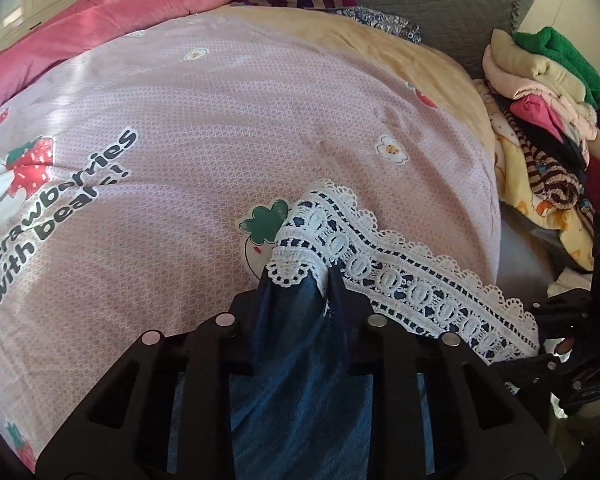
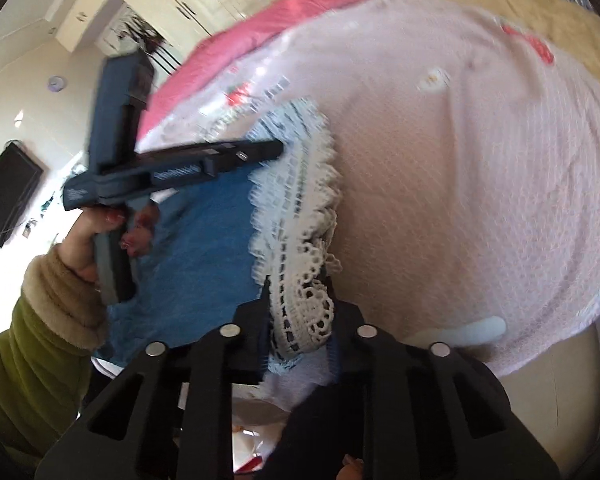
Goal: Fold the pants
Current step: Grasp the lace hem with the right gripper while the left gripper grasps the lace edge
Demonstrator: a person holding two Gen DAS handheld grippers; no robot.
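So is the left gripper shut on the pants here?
Yes: the left gripper pinches the blue pants at the lace hem.

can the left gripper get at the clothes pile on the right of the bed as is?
Probably not as it stands: the left gripper is shut on the lace-trimmed blue pants, so it would have to let go first. Otherwise the pink sheet towards the clothes pile looks unobstructed.

Open quilt (image 1: pixel 228 128) ahead, clothes pile (image 1: pixel 548 120) rightward
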